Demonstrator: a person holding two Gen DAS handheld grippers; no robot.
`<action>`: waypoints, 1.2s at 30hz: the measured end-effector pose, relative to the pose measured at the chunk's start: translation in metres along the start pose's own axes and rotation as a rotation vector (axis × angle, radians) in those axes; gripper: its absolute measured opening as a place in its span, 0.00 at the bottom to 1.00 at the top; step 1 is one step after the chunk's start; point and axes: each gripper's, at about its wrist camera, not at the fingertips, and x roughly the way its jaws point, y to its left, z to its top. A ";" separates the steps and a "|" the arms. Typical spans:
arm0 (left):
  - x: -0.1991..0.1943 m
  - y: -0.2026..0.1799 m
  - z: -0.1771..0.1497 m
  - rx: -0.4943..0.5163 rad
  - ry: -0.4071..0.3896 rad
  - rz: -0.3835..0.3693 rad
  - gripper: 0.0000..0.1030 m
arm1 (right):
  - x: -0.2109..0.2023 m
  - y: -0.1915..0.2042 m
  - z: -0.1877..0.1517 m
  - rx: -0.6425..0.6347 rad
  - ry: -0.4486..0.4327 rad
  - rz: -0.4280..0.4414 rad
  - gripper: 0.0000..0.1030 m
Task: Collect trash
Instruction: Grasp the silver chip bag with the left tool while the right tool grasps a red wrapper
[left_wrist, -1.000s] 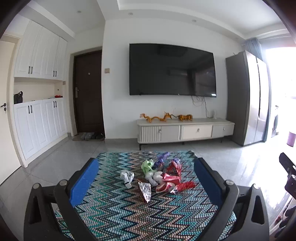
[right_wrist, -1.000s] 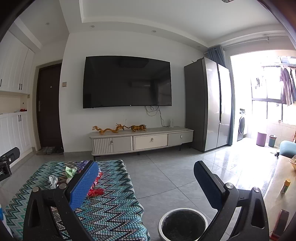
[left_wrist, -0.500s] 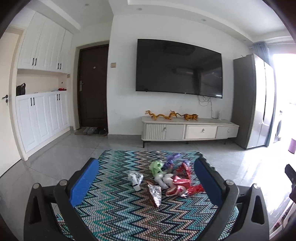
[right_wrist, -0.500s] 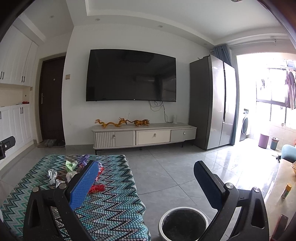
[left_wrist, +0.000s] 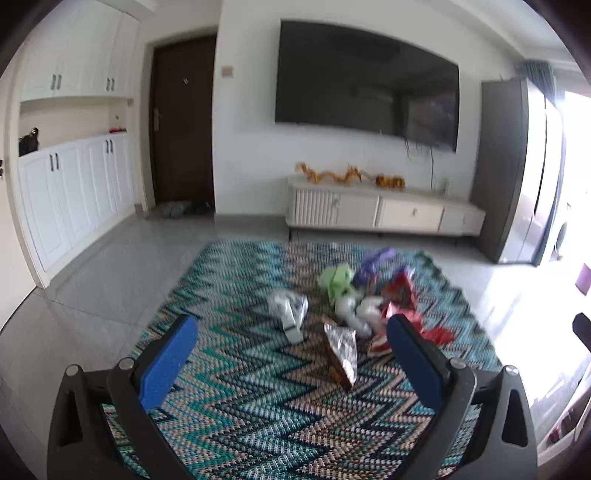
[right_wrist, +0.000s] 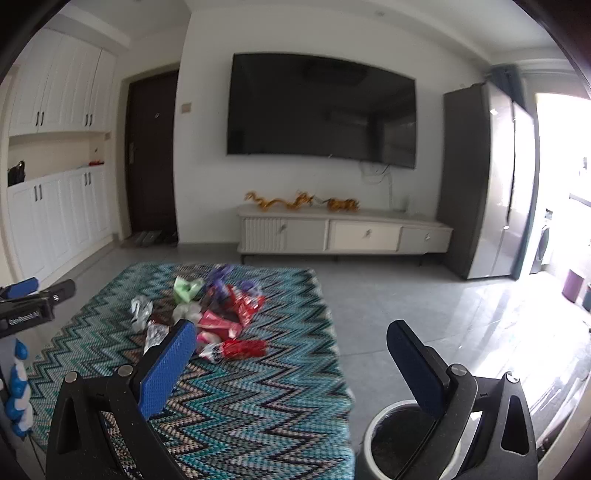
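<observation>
A heap of crumpled wrappers (left_wrist: 364, 306) lies on a table with a zigzag cloth (left_wrist: 251, 417): green, purple, red, white and a silver foil packet (left_wrist: 341, 350). My left gripper (left_wrist: 291, 328) hovers open above the cloth, short of the heap, nothing between its blue pads. In the right wrist view the same wrappers (right_wrist: 221, 317) sit left of centre. My right gripper (right_wrist: 291, 332) is open and empty, spanning the table's right edge. A round white bin (right_wrist: 391, 443) with a dark inside stands on the floor under its right finger.
A grey tile floor (right_wrist: 406, 302) surrounds the table. A low white TV cabinet (right_wrist: 343, 232) and a wall TV are at the back, a grey fridge (right_wrist: 484, 184) at the right, white cupboards at the left. The left gripper's tip (right_wrist: 33, 295) shows at the left edge.
Both cameras have tilted down and swung left toward the heap of wrappers. In the right wrist view the wrappers moved from the far left toward the centre. Both grippers stayed open.
</observation>
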 end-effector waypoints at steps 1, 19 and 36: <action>0.010 -0.001 -0.003 0.006 0.022 -0.004 0.99 | 0.011 0.004 -0.001 -0.005 0.022 0.022 1.00; 0.169 -0.045 -0.048 0.073 0.372 -0.189 0.64 | 0.217 0.005 -0.043 0.200 0.432 0.317 0.67; 0.129 -0.052 -0.038 0.071 0.301 -0.236 0.20 | 0.183 -0.023 -0.040 0.313 0.341 0.422 0.06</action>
